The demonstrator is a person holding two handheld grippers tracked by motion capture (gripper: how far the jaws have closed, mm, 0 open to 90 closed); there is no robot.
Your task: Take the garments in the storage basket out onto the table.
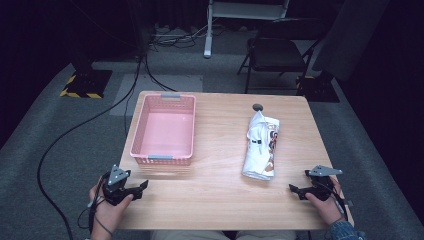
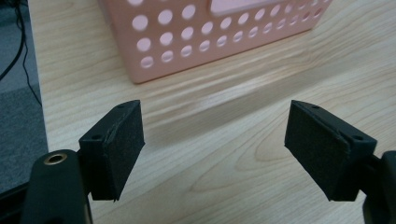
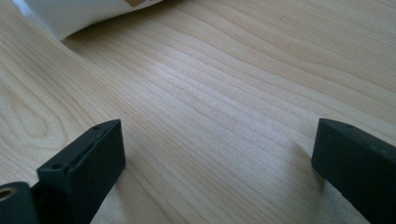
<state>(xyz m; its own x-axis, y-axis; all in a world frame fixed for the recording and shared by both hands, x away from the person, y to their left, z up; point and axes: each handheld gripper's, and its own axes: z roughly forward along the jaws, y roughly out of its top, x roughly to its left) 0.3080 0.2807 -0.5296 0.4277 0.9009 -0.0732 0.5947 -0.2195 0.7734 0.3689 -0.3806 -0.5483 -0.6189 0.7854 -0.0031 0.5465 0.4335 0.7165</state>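
on table | left tool [image 1: 141,188], right tool [image 1: 295,190]: wide apart, empty | bag [image 1: 261,146] print unreadable

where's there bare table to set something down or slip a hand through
Bare wood runs between the pink basket and the white bag, and along the near edge between the left gripper and right gripper. It is tighter between the basket's near wall and the left gripper.

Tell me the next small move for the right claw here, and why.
Probably ease the right claw forward and left toward the white bag. Its jaws stand open and hold nothing, the bag lies flat on the table just beyond it, and the pink basket sits empty on the far side, near the open left claw.
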